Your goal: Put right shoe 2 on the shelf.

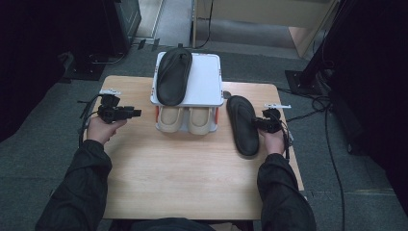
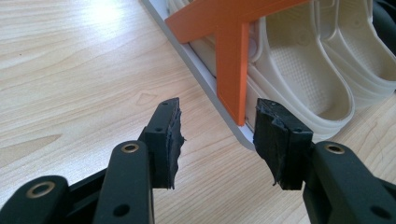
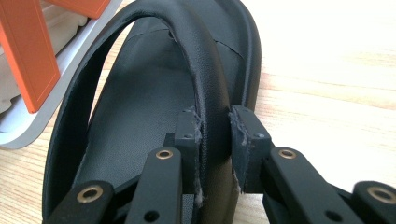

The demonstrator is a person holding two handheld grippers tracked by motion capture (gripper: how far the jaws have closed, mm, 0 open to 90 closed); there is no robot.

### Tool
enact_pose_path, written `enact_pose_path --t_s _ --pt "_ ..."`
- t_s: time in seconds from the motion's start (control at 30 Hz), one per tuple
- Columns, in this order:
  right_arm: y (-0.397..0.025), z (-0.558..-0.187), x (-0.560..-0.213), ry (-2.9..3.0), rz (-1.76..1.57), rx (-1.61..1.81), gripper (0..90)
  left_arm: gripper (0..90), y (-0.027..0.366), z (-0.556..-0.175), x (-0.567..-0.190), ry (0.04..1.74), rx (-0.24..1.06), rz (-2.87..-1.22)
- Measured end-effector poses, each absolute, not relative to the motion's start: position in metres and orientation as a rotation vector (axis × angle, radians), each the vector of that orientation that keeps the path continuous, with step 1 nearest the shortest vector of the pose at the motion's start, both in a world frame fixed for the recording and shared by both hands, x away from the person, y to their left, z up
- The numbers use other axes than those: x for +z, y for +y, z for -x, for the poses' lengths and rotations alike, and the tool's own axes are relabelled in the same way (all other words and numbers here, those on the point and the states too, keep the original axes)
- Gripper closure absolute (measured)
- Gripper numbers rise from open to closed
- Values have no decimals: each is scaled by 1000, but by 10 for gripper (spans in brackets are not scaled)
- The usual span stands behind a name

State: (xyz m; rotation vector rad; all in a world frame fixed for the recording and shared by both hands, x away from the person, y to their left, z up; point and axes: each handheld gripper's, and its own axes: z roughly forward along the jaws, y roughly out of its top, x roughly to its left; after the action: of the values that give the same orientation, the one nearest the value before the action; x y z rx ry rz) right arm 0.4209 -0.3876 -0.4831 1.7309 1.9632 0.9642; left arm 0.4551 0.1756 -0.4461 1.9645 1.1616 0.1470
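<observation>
1. The right gripper (image 3: 215, 140) has its two black jaws pinched on the strap of a black leather-look flip-flop sandal (image 1: 242, 125), which lies flat on the right part of the light wooden table (image 1: 183, 178), just right of the rack.
2. In the right gripper view the strap arches up from the sole and passes between the pads, both of which press against it.
3. The right hand (image 1: 273, 140) sits at the sandal's right edge, with the dark-sleeved forearm reaching in from the near side almost straight ahead.
4. The left gripper (image 2: 217, 140) stands wide apart and holds nothing; it points right towards the near left corner of the rack.
5. The left hand (image 1: 102, 129) rests on the left part of the table, well apart from the rack, forearm angled in from the near left.
6. The white two-tier shoe rack with orange side braces (image 1: 207, 82) stands at the far middle of the table.
7. A second black sandal (image 1: 173, 74) lies on its top shelf, towards the left.
8. A pair of cream rubber clogs (image 1: 187, 120) fills the lower shelf, side by side.
9. In the left gripper view the orange brace (image 2: 231, 65) appears to stand just beyond the jaws, though the gap is hard to judge.
</observation>
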Motion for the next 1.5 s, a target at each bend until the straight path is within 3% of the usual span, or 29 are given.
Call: enact_pose_path --t_s 0.77,1.5 --pt "-387 -413 -460 1893 -1766 992 765 515 173 -454 -445 1139 127 -1951" --pt "-382 -428 -379 1895 -1673 967 805 511 172 -452 -442 1114 123 -1954"
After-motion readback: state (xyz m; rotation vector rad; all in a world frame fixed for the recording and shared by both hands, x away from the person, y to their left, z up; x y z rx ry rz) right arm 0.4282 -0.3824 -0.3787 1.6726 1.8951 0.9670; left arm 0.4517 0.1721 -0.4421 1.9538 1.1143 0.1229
